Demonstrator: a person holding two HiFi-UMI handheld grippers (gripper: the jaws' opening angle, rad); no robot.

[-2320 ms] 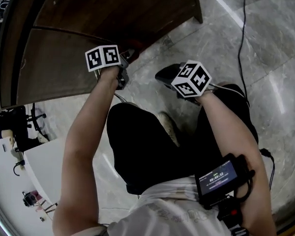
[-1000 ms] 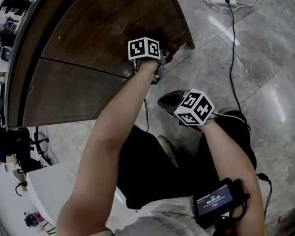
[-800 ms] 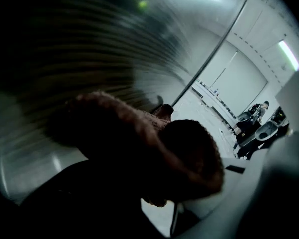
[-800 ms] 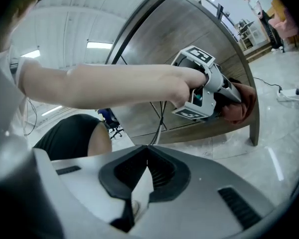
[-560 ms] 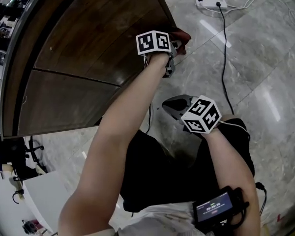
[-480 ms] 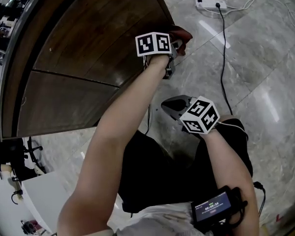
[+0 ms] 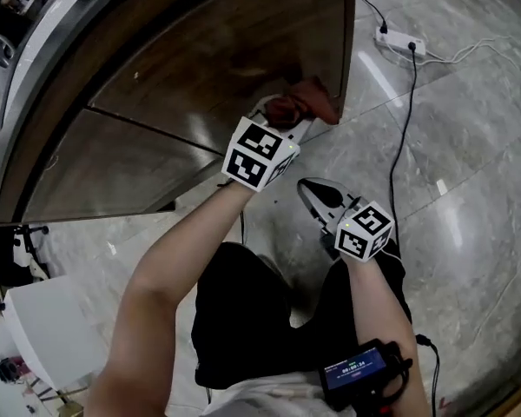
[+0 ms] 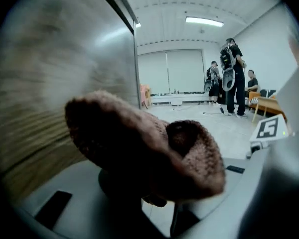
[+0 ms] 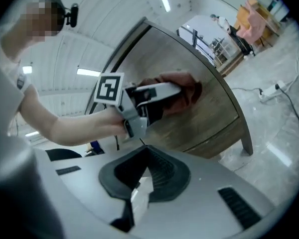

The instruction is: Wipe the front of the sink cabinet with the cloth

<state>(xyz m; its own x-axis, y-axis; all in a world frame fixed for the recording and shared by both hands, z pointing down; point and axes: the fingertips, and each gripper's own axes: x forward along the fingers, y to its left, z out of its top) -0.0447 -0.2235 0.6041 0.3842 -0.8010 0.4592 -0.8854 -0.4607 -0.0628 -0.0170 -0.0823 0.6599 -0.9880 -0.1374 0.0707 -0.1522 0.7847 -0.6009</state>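
The sink cabinet front (image 7: 200, 68) is dark brown wood with a seam across it. A reddish-brown cloth (image 7: 302, 102) lies pressed against that panel near its right edge, with my left gripper (image 7: 282, 118) shut on it. In the left gripper view the cloth (image 8: 139, 143) bulges out of the jaws and hides the fingertips, and the blurred cabinet panel (image 8: 35, 93) is on the left. My right gripper (image 7: 318, 195) hangs lower, over the floor, shut and holding nothing. In its own view the right gripper (image 9: 143, 172) faces the left gripper (image 9: 154, 94), the cloth (image 9: 182, 91) and the cabinet (image 9: 204, 118).
A white power strip (image 7: 398, 42) lies on the grey marble floor, and a black cable (image 7: 405, 137) runs from it toward my legs. The cabinet's right side post (image 7: 348, 50) stands beside the cloth. Several people (image 8: 234, 76) stand far off in the room.
My left gripper has carried the cloth rightward across the cabinet front, from near the seam to the right edge. The right gripper has stayed low by my knee.
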